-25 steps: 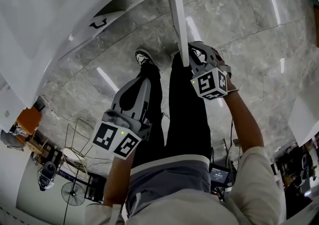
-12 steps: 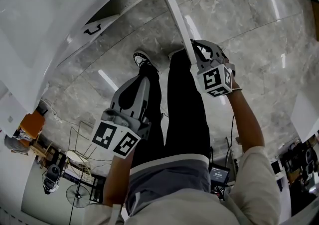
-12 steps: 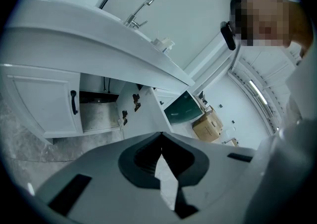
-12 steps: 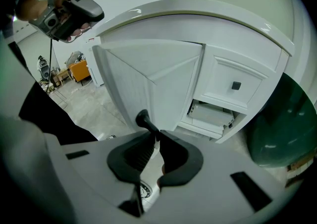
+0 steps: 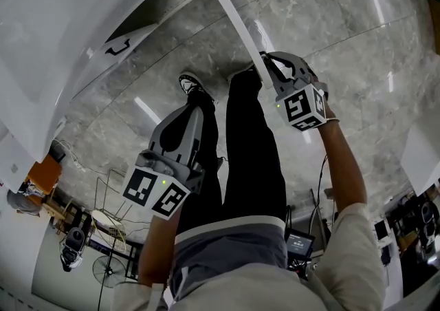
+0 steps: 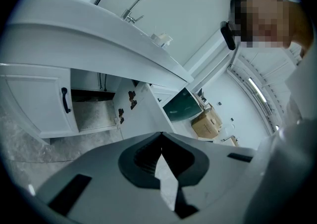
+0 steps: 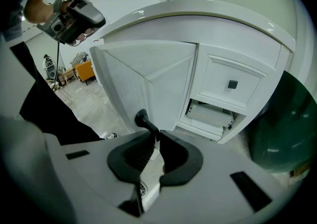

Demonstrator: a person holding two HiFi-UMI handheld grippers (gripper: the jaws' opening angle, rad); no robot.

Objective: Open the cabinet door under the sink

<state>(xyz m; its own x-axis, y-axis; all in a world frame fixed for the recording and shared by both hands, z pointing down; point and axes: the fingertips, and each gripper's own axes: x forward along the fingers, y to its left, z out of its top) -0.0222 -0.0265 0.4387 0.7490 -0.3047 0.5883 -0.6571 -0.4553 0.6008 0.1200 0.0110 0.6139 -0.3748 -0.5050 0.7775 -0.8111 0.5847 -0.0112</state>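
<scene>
At the right under the sink, your right gripper [image 7: 156, 138] is clamped on the handle [image 7: 143, 119]; the cabinet door [image 7: 133, 77] stands partly open. Next: pull along the hinge arc, then release. Left gripper [image 6: 160, 157] closed, empty.

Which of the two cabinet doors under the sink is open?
The door whose black handle the right gripper clamps: it stands swung out. The other door sits shut and flush, untouched.

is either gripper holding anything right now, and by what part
The right gripper holds the open cabinet door by its black handle, pinched at the jaw tips. The left gripper holds nothing; its jaws are together.
</scene>
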